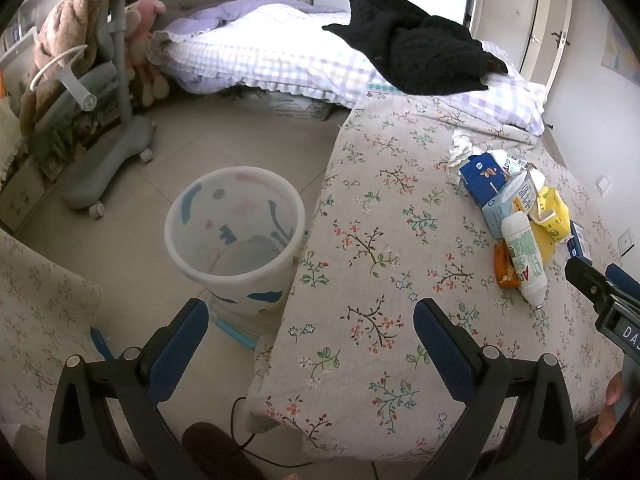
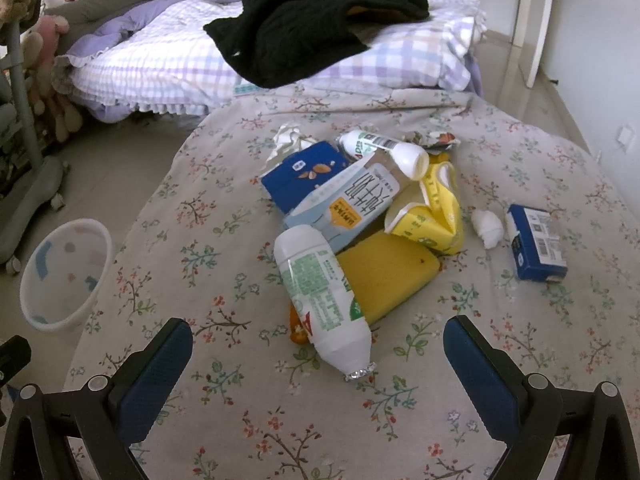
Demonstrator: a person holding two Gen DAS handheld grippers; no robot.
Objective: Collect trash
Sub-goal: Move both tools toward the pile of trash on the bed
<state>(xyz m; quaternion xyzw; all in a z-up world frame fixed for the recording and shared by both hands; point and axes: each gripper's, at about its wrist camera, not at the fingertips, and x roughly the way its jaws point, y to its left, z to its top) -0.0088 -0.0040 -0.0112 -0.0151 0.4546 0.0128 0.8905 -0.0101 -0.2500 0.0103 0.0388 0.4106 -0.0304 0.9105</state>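
Note:
A heap of trash lies on a floral cloth [image 2: 224, 364]: a white bottle with a green label [image 2: 320, 296] [image 1: 524, 256] nearest, a yellow pouch [image 2: 384, 276], a yellow carton [image 2: 432, 216], a pale blue carton [image 2: 344, 204], a dark blue box [image 2: 296, 176], a second white bottle [image 2: 384, 148], crumpled tissue [image 2: 286, 140]. A small blue box [image 2: 536, 240] and a white wad [image 2: 486, 228] lie apart to the right. My right gripper [image 2: 316, 344] is open just short of the near bottle. My left gripper [image 1: 310, 322] is open over the cloth's edge, beside a translucent waste bin [image 1: 236, 236] [image 2: 66, 272] on the floor.
A bed with a checked quilt [image 1: 276, 52] and a black garment [image 1: 416, 44] lies behind the cloth. A grey wheeled chair [image 1: 100, 120] draped with a brown blanket stands at the left. A dark cable [image 1: 240, 436] runs on the tile floor near the left gripper. A hand [image 1: 612, 408] holds the other gripper.

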